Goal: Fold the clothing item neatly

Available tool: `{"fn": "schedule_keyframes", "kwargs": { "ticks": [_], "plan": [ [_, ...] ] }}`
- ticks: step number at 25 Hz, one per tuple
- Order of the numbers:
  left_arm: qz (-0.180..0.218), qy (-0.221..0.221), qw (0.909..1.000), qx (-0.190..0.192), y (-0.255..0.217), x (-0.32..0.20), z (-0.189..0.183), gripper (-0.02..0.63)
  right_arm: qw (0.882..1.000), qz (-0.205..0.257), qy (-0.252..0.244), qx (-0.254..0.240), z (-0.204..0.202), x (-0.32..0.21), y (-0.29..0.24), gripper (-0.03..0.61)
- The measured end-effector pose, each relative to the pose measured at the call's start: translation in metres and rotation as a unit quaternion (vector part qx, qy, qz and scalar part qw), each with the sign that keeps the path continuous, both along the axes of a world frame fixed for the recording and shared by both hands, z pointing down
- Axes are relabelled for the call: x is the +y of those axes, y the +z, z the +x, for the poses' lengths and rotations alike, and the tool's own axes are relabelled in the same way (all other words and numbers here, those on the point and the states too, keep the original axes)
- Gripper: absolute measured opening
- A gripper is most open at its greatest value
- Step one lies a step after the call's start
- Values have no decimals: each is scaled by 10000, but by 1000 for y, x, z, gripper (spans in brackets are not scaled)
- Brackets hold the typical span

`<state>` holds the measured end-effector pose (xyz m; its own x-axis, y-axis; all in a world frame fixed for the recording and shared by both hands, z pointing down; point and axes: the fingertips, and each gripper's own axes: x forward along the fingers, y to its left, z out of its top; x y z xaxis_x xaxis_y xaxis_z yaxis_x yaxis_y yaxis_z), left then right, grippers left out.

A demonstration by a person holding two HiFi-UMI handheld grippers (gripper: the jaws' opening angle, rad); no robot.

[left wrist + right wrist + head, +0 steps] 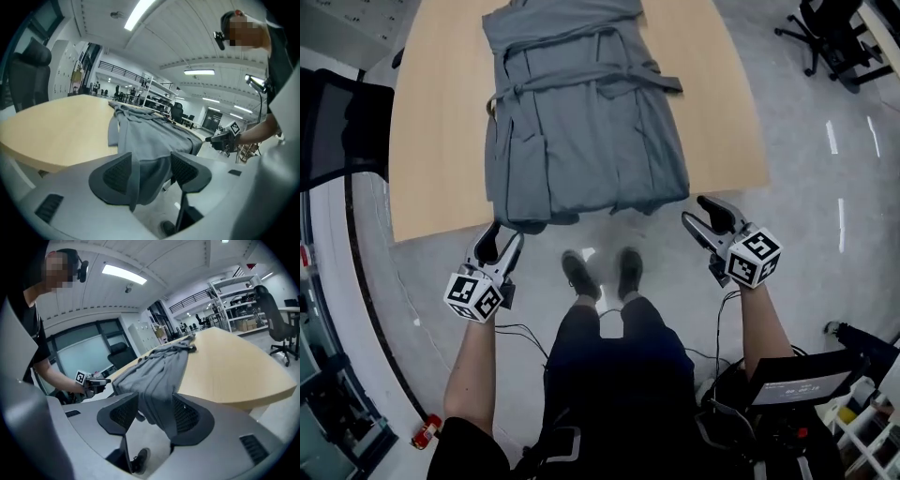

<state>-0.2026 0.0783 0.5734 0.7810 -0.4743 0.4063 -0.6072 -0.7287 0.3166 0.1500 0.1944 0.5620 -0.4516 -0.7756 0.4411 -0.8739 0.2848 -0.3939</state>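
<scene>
Garment (581, 122), a grey robe-like piece, lies lengthwise and flat on the tabletop (441, 122). Its collar end points toward the far edge and its hem overhangs the near edge. A belt (609, 80) of the same cloth crosses its upper half, with one end trailing toward the right edge. The sides appear already turned inward, leaving a long narrow panel. On that reading, the overhanging hem is placed so it can be taken from below and carried up the panel for a crosswise fold.

The left claw (504, 234) sits at the near left corner of the hem, just off the near edge. Its jaws stand apart, and the hanging cloth falls into the gap between them without being pinched. The right claw (696, 210) is at the near right corner in the same condition, jaws apart, with the draped corner lying between them and close to one pad. Judgement: both claws are set symmetrically so that the hem would rise level. An uneven bite would skew the fold.

No container stands on the tabletop, and nothing else rests on it. An office chair (337, 122) stands beyond the left edge.
</scene>
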Motion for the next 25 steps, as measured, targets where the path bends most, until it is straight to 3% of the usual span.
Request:
{"fn": "schedule_keyframes", "kwargs": {
  "ticks": [1, 6, 9, 12, 15, 21, 23, 25],
  "plan": [
    [-21, 16, 10000, 41, 10, 0, -1, 252, 9999, -88, -82, 6, 0, 2, 16, 207],
    [245, 232, 9986, 406, 20, 7, -14, 263, 9986, -438, -280, -79, 0, 14, 82, 233],
    [81, 626, 9980, 48, 61, 15, -26, 278, 9980, -509, -359, -60, -6, 12, 115, 270],
    [-153, 1090, 9934, -334, 119, 20, -27, 369, 9978, -533, -393, -16, -6, 2, 147, 293],
    [-133, 1319, 9906, -325, 152, 7, -18, 428, 9986, -368, -369, 6, -4, -14, 168, 298],
    [44, 1592, 9871, -183, 186, -1, 11, 425, 9982, -91, -599, -5, -8, -34, 191, 294],
    [57, 1592, 9872, -97, 191, 0, 19, 390, 9982, -45, -598, -98, -11, -37, 195, 273],
    [56, 1564, 9877, -20, 196, 2, 23, 231, 9983, -37, -576, -100, -13, -35, 200, 99]
  ]
}}
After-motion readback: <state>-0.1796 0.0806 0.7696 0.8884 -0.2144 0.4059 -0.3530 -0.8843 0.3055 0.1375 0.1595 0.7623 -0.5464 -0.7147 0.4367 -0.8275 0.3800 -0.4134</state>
